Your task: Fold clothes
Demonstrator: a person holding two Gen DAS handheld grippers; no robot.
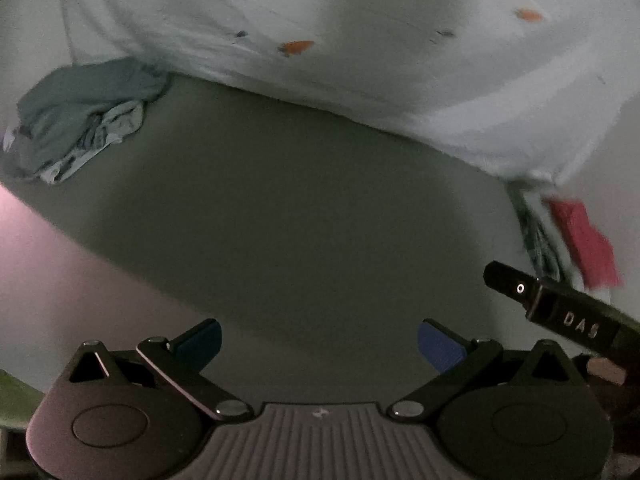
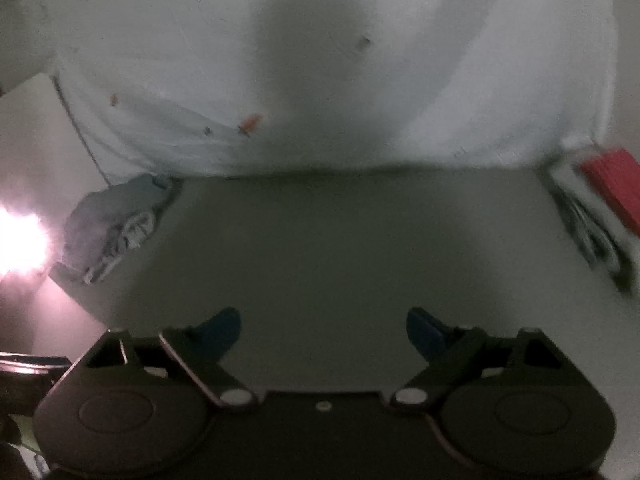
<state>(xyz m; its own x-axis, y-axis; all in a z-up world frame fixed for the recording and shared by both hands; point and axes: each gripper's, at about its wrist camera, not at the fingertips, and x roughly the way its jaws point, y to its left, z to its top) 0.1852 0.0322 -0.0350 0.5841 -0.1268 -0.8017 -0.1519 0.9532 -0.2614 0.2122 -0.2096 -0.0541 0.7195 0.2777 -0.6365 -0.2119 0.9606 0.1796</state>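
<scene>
Your left gripper [image 1: 320, 344] sits at the bottom of its view with both blue-padded fingers spread wide and nothing between them; your right gripper [image 2: 323, 334] is released the same way, its pads apart over bare surface. The crumpled grey-blue garment [image 1: 84, 120] lies well apart from both, in the left middle of the left wrist view and again at the left middle of the right wrist view [image 2: 116, 228]; it is bunched into soft, irregular folds, with a paler lining or second layer showing at its lower edge; it rests on the far left part of the grey table [image 1: 300, 208], a smooth, matte, flat surface. Behind the table, across the top of both frames, hangs a pale sheet [image 1: 380, 60] with small orange and dark motifs; the cloth looks thin and lightly creased, and a broad shadow falls across its middle. At the right edge of each view you see a red, flat, rectangular cloth piece [image 1: 584, 240], motion-blurred, beside some dark striped fabric [image 1: 536, 232] whose shape you cannot make out. In the lower right of the left wrist view, a black finger of the other tool is marked "DAS" [image 1: 580, 324]; a bright glare [image 2: 20, 240] burns at the left edge of the right wrist view.
</scene>
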